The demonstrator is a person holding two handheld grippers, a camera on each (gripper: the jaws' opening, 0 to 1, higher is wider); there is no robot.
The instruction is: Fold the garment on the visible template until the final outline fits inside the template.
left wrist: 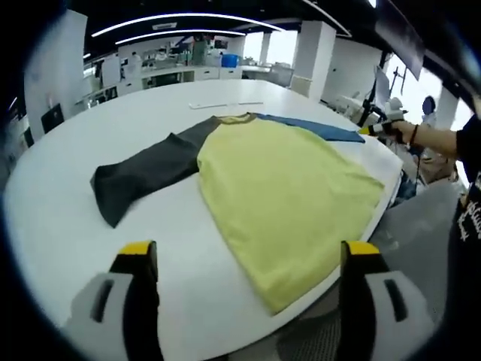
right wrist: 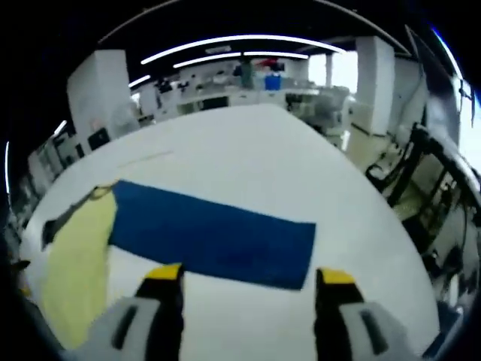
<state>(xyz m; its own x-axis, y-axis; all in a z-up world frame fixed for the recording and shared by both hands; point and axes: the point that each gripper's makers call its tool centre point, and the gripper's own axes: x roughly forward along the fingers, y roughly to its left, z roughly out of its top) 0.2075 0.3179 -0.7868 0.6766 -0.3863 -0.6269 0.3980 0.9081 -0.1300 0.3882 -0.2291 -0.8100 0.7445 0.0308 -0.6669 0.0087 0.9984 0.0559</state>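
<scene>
While the shirt [left wrist: 285, 188] lay flat on the white worktop [left wrist: 60, 203], its soft yellow body reached the near edge, where the hem hung slightly over. One dark grey sleeve [left wrist: 143, 177] stretched away from the body across the smooth top; the blue sleeve [right wrist: 214, 233] formed a long flat rectangle. The left tool [left wrist: 248, 259] hovered over the near edge, jaws apart, holding nothing. The right tool [right wrist: 248, 282] hung just short of the blue sleeve, jaws likewise apart and empty.
</scene>
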